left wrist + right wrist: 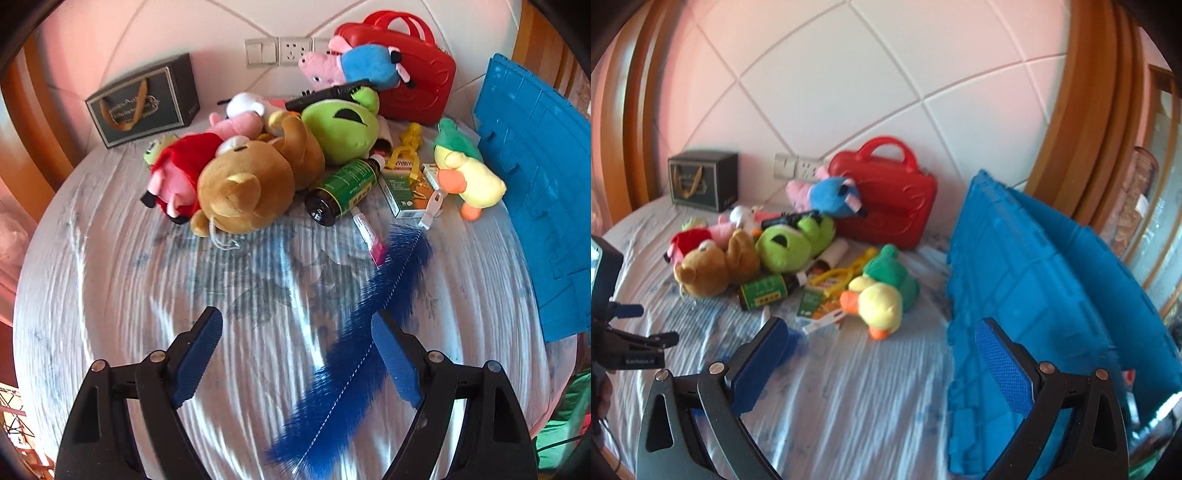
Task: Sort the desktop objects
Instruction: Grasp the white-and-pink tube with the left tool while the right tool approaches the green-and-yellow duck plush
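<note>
Left wrist: low over the bed, close to the toy pile, facing the wall. Right wrist: farther back, beside the crate. Both share the pile.

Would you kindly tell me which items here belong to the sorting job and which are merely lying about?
For sorting:
- fuzzy blue bottle brush
- brown plush bear
- green frog plush
- yellow duck plush
- dark green-labelled bottle
- green medicine carton
- blue plastic crate

Merely lying about:
- dark gift bag
- white wall switches
</note>
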The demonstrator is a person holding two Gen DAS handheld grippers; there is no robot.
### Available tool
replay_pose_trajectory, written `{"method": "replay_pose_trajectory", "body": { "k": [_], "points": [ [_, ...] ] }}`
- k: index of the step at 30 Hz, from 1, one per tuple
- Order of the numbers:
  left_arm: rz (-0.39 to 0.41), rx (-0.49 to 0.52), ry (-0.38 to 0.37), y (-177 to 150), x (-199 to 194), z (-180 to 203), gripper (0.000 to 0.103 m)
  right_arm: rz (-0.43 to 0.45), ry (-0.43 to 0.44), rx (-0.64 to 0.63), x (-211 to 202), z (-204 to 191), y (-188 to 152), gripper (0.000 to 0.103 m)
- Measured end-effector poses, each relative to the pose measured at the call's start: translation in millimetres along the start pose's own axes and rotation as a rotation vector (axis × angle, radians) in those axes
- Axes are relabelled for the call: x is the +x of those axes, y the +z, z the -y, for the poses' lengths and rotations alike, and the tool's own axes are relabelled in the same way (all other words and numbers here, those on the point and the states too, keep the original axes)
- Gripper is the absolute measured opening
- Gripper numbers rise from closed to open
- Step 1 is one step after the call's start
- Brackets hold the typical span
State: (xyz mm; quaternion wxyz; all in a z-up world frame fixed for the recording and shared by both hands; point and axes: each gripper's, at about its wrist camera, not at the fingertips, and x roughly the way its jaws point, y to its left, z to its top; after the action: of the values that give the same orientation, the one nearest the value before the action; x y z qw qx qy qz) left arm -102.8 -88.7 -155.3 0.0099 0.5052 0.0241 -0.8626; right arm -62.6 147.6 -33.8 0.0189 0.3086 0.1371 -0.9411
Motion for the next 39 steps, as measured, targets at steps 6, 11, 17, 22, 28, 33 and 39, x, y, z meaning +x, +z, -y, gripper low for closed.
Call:
{"method": "replay_pose_trajectory", "body": {
  "k": [6,11,17,22,28,33,39],
  "points": [
    [-0.074,0.028,-0.028,13.1,48.2,25.3,0.083,-0.149,0.042,-0.012,71.1,2.3,-10.7,0.103],
    [-0.130,0.044,-0.018,35.0,94.7,48.3,0.081,-0.261,0.101,0.039,136.8,17.2,-22.6,0.103],
    [-0.154,0.044,-0.025,66.3,142.3,71.8,0.058,-0.358,0.127,0.064,206.4,24.6,-35.8,0.103],
    [-0.167,0.054,-0.011,80.1,172.1,82.9,0.057,-0.366,0.154,0.149,250.8,33.7,-28.7,0.103],
    [-0.110,0.083,-0.032,76.6,172.8,80.2,0.043,-0.378,0.196,0.222,301.5,36.0,-21.1,0.103],
    [-0.118,0.081,-0.052,76.1,172.6,65.7,0.020,-0.388,0.284,0.303,320.5,38.6,-29.6,0.103],
    [-0.122,0.060,-0.012,70.4,171.3,57.1,0.018,-0.409,0.239,0.235,306.2,32.6,-30.8,0.079]
  ]
}}
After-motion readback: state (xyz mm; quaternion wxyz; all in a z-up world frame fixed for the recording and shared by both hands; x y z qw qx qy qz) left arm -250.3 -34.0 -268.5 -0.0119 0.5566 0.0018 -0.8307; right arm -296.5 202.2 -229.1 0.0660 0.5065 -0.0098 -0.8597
